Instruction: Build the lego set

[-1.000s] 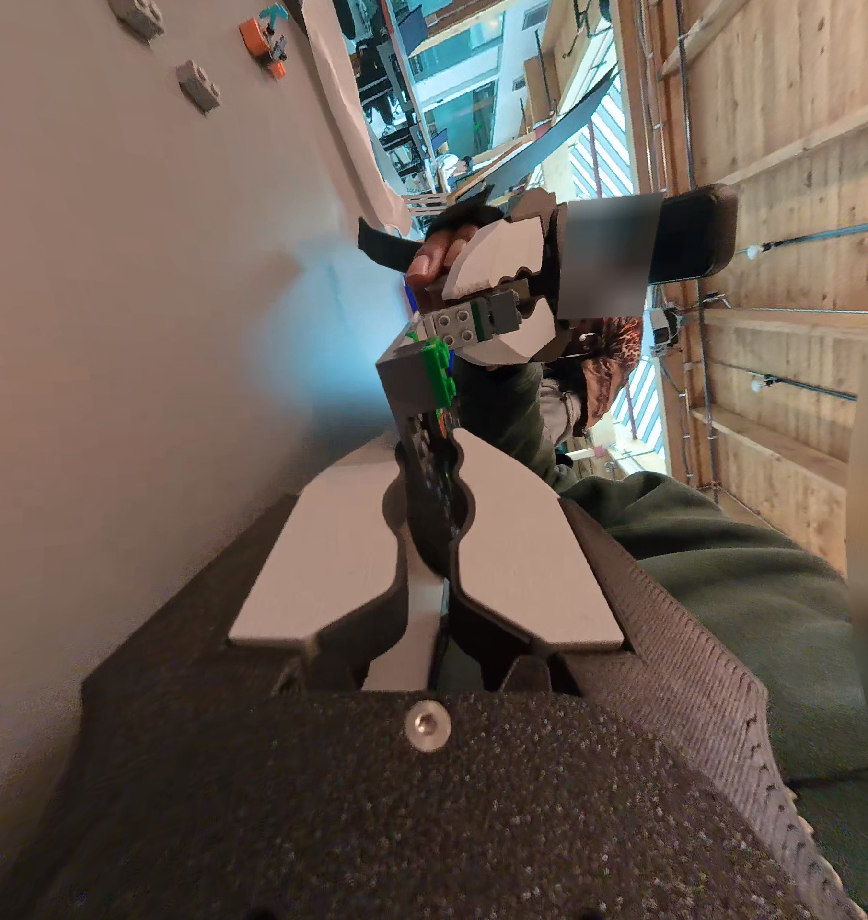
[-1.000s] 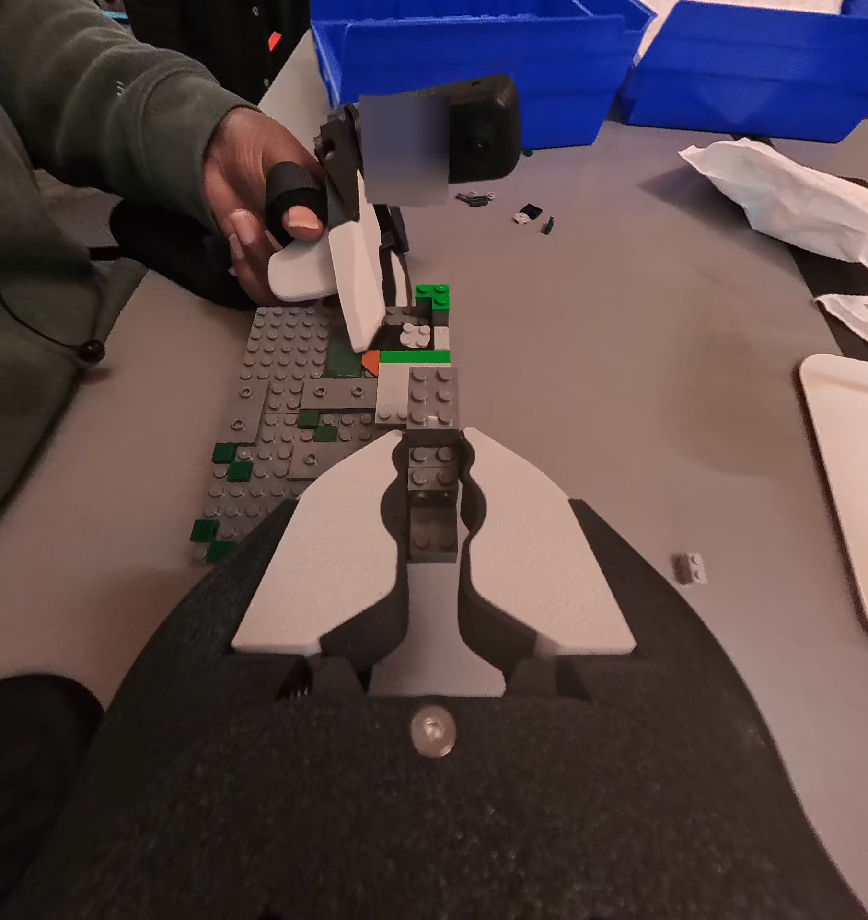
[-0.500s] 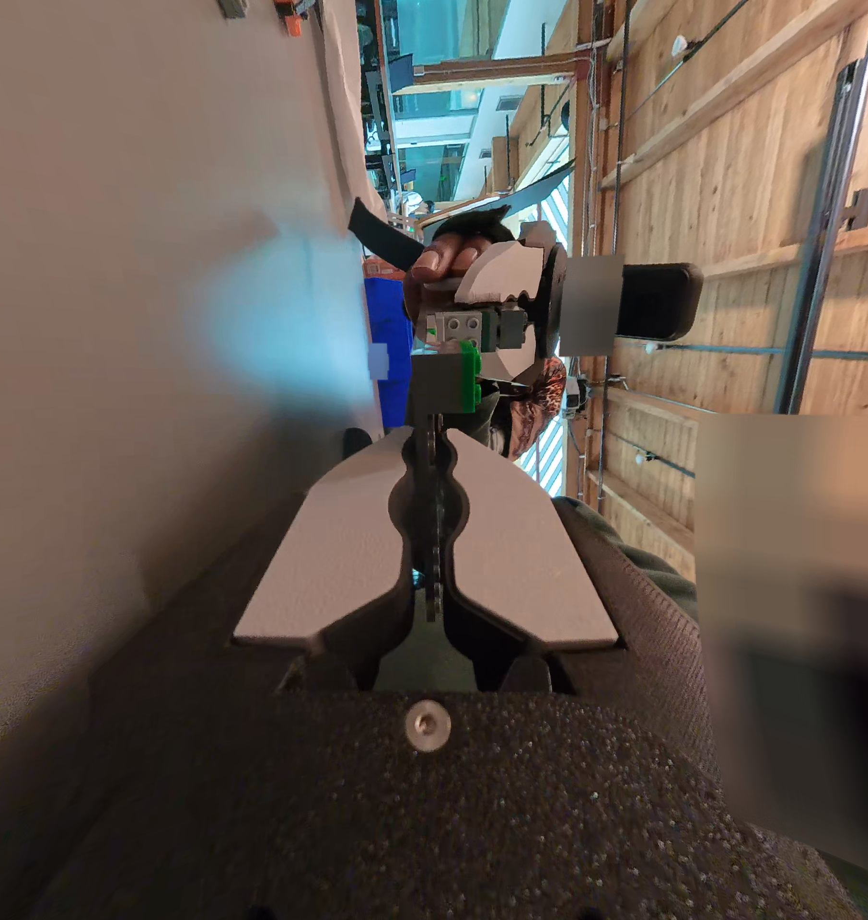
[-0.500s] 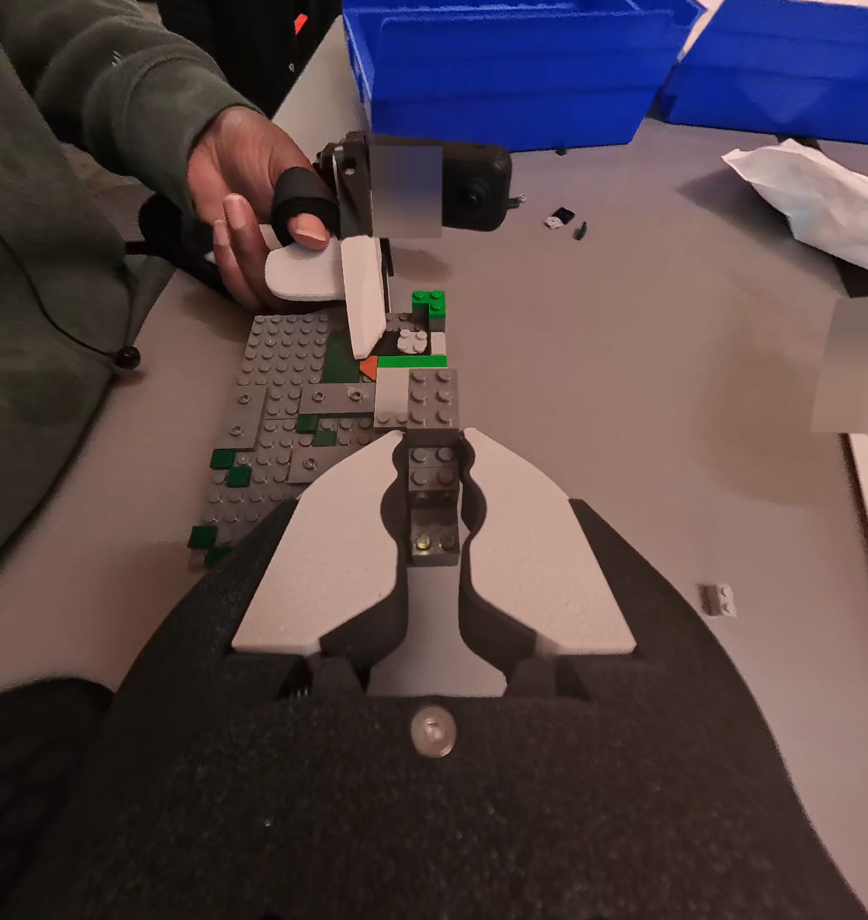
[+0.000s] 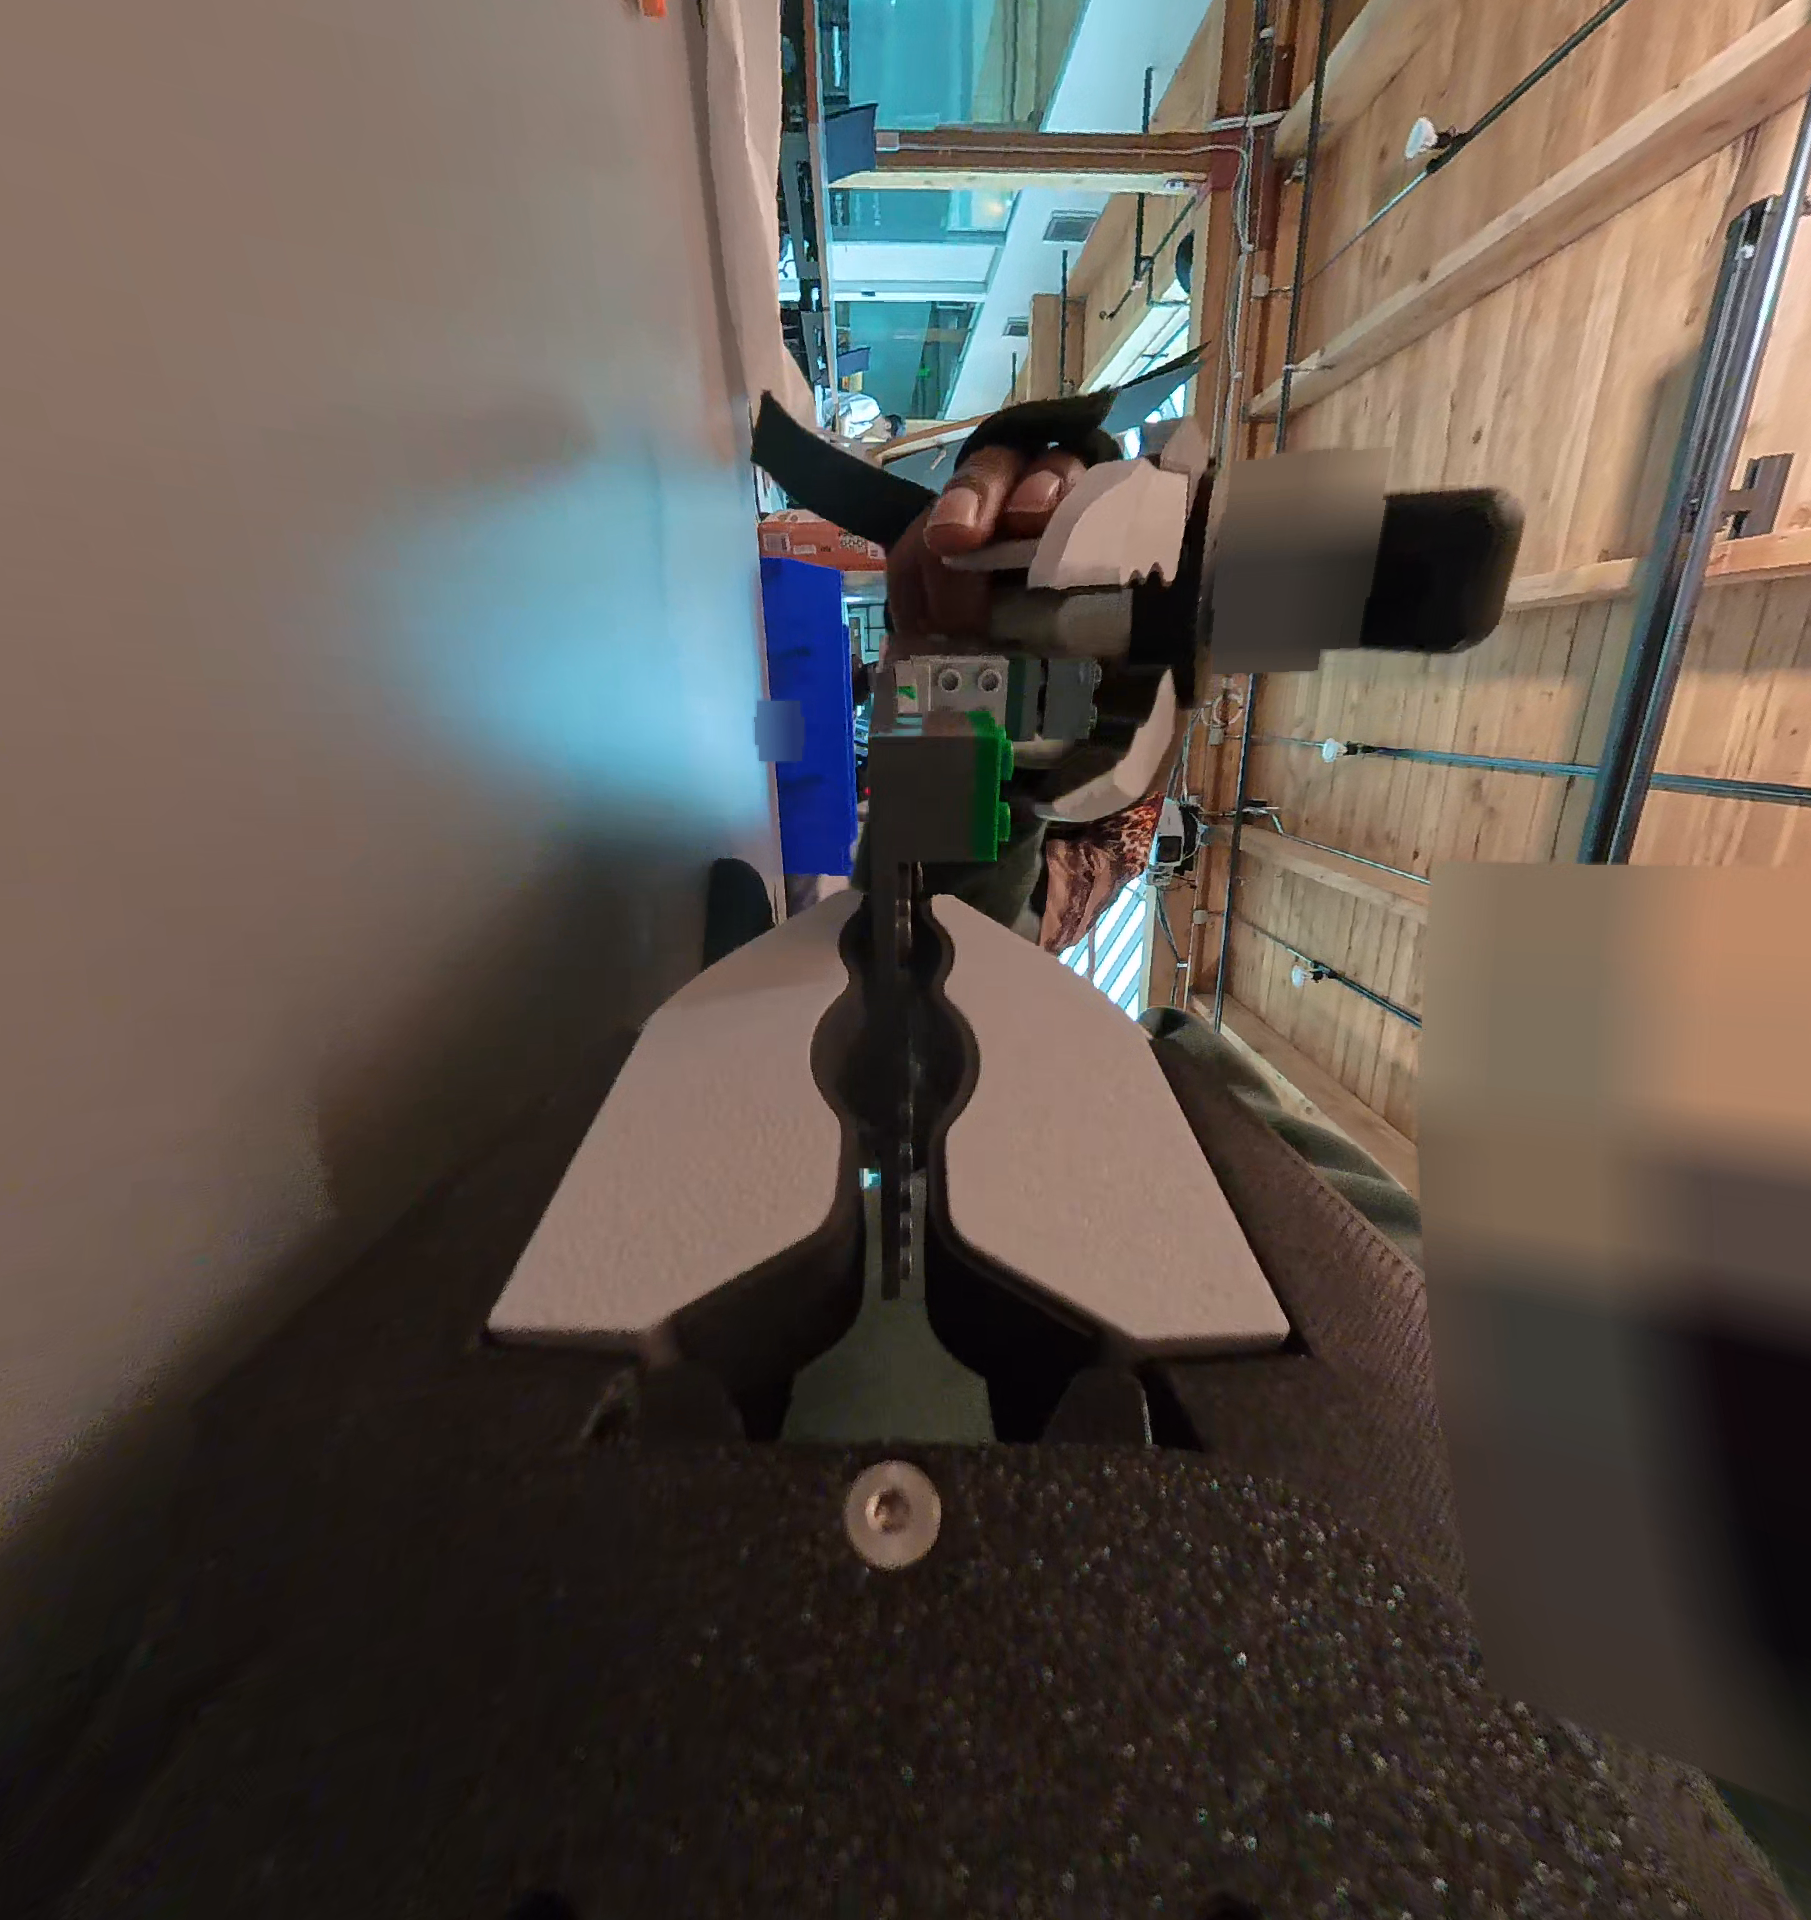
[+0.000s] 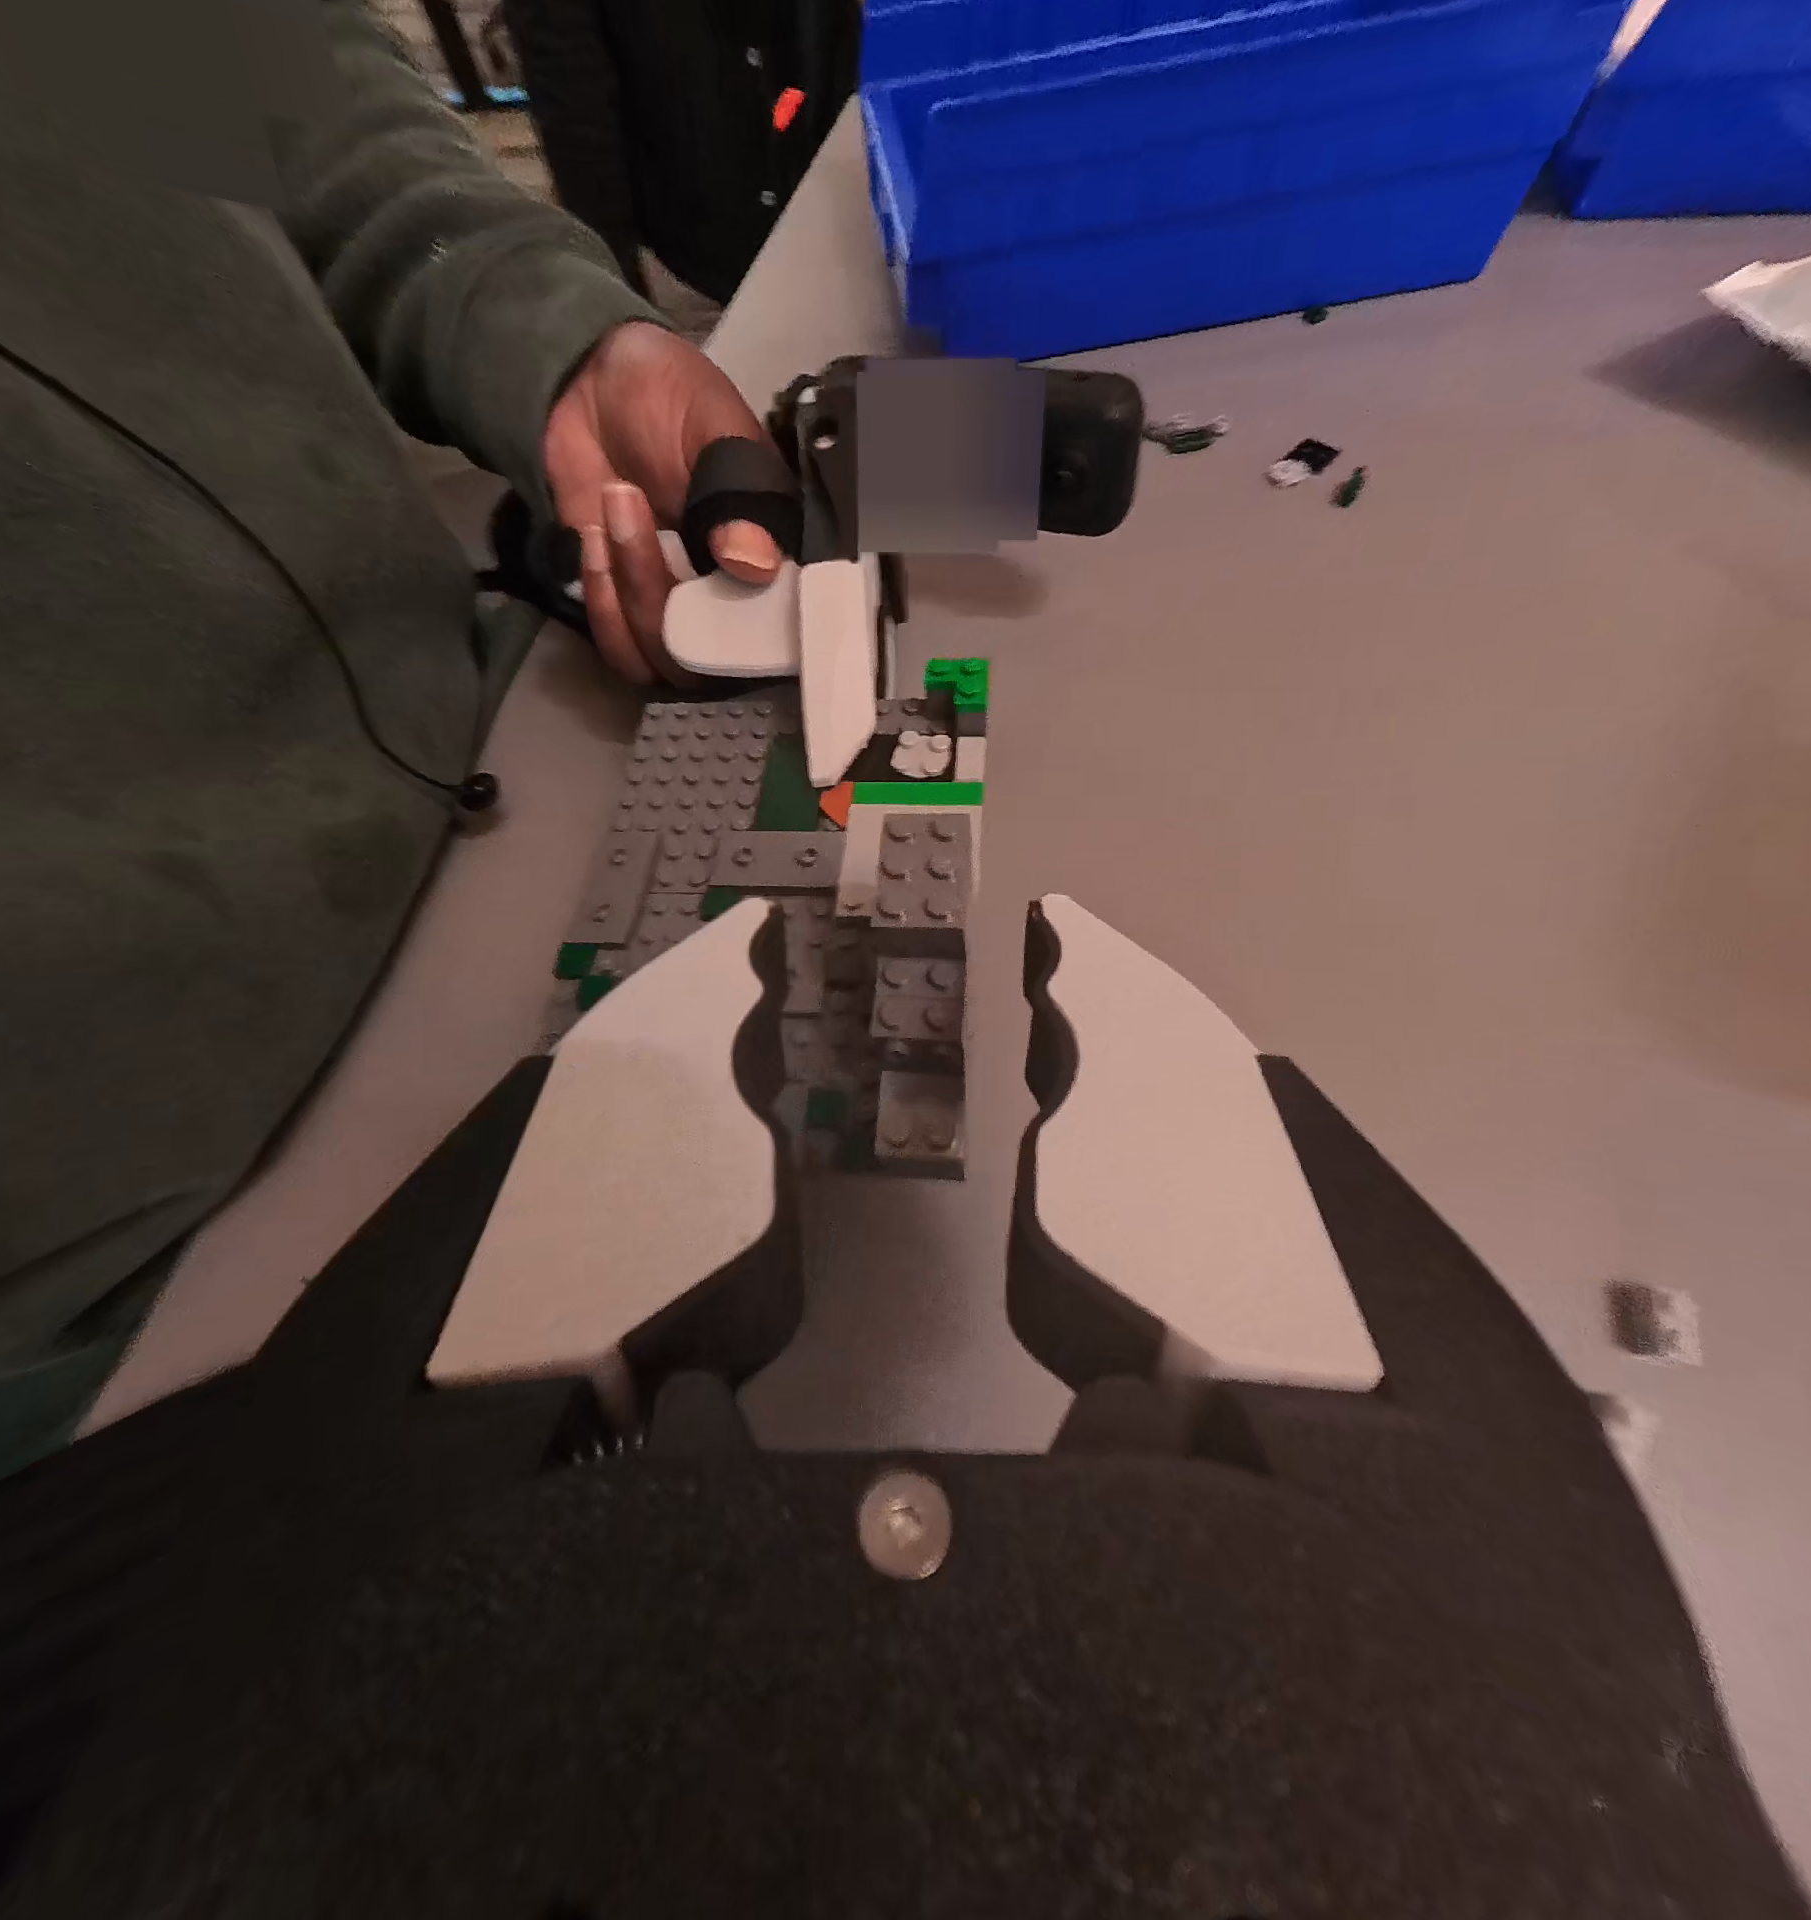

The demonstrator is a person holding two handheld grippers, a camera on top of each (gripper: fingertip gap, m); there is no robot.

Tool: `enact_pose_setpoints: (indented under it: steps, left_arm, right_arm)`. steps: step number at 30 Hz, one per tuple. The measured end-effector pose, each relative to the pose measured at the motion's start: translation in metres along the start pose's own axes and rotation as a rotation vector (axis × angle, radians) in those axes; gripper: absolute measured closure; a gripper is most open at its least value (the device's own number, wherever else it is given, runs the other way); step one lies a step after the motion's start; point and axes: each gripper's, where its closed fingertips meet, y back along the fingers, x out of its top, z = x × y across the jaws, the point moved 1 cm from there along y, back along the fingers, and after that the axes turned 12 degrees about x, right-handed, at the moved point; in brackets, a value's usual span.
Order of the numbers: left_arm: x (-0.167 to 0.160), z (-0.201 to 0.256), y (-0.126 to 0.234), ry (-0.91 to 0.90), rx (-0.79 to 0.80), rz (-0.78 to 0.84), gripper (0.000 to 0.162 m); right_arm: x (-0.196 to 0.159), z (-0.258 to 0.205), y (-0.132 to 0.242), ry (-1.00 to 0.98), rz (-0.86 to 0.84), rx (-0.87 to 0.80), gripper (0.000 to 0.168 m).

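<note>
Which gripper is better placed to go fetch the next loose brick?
Right. The right gripper is open and free above the build, with a loose brick nearby on the table. The left gripper is shut on the baseplate, steadying it.

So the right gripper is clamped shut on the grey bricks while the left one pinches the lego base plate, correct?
Not quite. In the right wrist view the right gripper is open, its fingers apart on either side of the grey bricks. The left gripper does pinch the base plate, seen in the left wrist view.
</note>
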Motion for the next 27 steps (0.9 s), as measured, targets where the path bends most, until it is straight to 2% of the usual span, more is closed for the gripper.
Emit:
enact_pose_setpoints:
  steps: [4,11,17,27]
  left_arm:
    - [-0.009,-0.002,-0.001,-0.024,0.025,-0.029,0.156]
    - [-0.027,0.0,-0.002,-0.121,0.077,-0.095,0.156]
    - [-0.034,-0.001,0.003,-0.124,0.069,-0.102,0.156]
    - [-0.04,0.003,0.005,-0.138,0.039,-0.127,0.156]
  right_arm:
    - [-0.001,-0.013,0.004,-0.178,-0.036,0.189,0.112]
    - [-0.016,-0.043,-0.007,-0.577,-0.216,0.575,0.095]
    - [-0.021,-0.038,-0.014,-0.652,-0.341,0.637,0.095]
    - [-0.014,-0.042,-0.028,-0.72,-0.33,0.742,0.097]
